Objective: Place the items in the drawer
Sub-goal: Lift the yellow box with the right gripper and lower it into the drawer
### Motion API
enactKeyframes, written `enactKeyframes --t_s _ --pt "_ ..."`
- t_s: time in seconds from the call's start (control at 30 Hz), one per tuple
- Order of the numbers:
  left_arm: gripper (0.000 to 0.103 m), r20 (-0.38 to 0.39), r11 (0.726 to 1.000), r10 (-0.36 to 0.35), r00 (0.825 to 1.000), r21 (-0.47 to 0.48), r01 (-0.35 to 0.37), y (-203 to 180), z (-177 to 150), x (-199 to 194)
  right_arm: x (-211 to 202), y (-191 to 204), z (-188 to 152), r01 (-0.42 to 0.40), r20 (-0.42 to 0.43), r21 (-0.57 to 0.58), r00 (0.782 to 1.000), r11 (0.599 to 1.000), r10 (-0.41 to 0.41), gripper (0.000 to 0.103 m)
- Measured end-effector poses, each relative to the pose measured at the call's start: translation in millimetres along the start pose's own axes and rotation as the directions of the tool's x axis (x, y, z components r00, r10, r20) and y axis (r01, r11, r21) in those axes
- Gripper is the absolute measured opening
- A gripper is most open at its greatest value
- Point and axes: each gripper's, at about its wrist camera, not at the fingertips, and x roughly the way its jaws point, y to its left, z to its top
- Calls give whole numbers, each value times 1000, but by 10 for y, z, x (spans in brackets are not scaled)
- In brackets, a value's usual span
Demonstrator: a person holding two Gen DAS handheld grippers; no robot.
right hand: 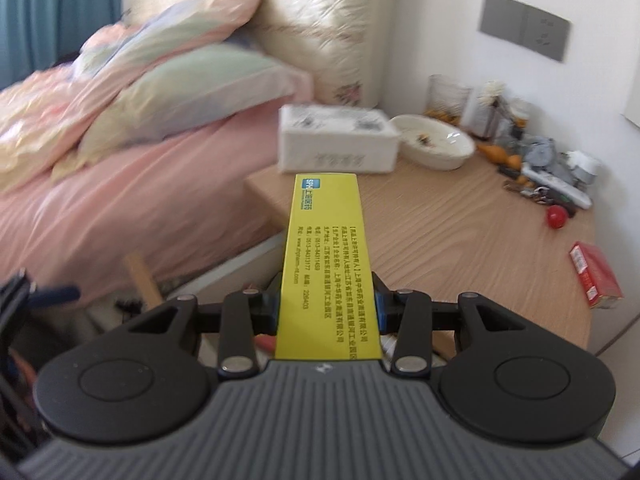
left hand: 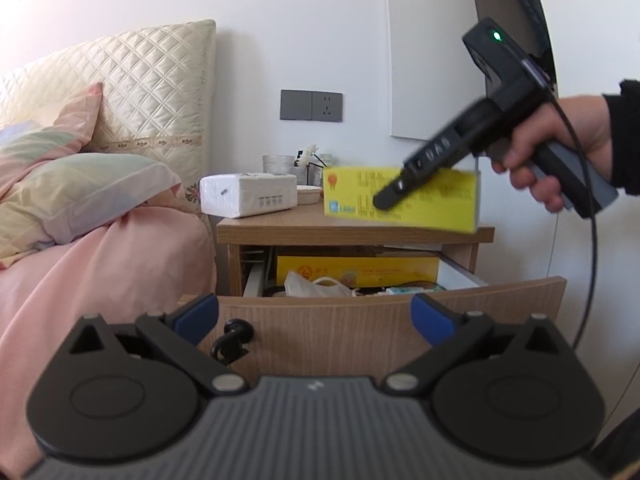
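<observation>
My right gripper (right hand: 326,304) is shut on a yellow medicine box (right hand: 326,256) and holds it in the air over the nightstand's front edge. In the left wrist view the same yellow box (left hand: 436,204) hangs above the open drawer (left hand: 400,312), with the right gripper (left hand: 394,196) clamped on it. The drawer holds another yellow box (left hand: 356,270), a white bag (left hand: 316,285) and small items. My left gripper (left hand: 316,314) is open and empty, just in front of the drawer front.
The nightstand top (right hand: 460,232) carries a white tissue pack (right hand: 336,144), a white bowl (right hand: 436,142), a red box (right hand: 596,274), a red ball (right hand: 557,216) and clutter at the back. A bed with pink bedding (left hand: 80,272) lies to the left. A key (left hand: 232,338) hangs in the drawer front.
</observation>
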Motion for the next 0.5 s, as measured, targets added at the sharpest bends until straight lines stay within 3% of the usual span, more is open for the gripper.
enactKeyframes --t_s 0.17,0.5 --pt "103 25 998 20 999 -53 -19 74 28 -38 131 74 -160 -37 -64 -47 997 998 33 43" --pt "103 -3 999 20 1000 -28 -20 85 8 25 525 13 -385 -78 -161 -114 985 990 59 43"
